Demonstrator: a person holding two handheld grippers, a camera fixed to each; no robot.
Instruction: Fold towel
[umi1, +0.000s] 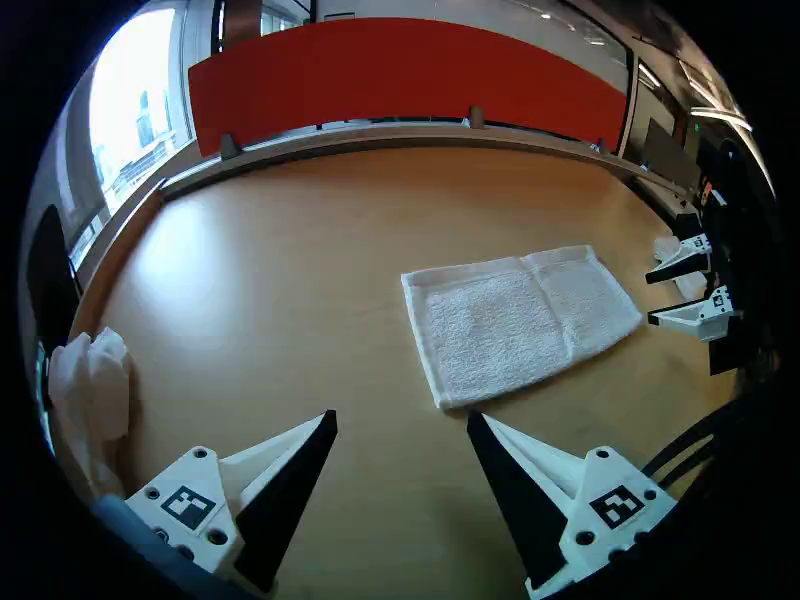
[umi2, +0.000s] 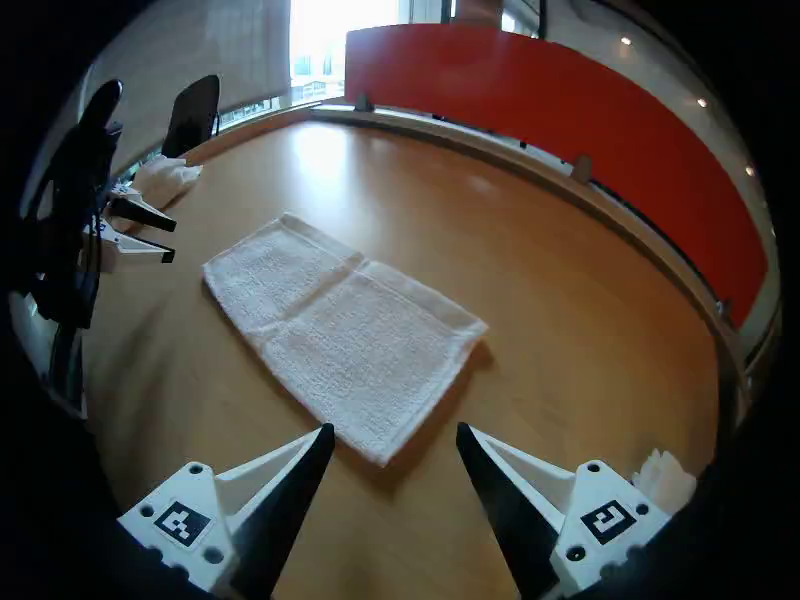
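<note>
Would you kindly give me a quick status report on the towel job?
Left claw open, empty. Right claw open, empty. Towel flat on table, ungripped. Nothing blocking.

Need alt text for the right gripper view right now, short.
A white towel lies flat on a wooden table, its near corner just ahead of the open right gripper. The open left gripper sits beyond the towel's far end; a red panel borders the table.

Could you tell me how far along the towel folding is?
The white terry towel lies flat on the wooden table with a ridge across it, perhaps one fold done. The left hand-held gripper and right hand-held gripper are open, holding nothing. Any further fold remains.
</note>
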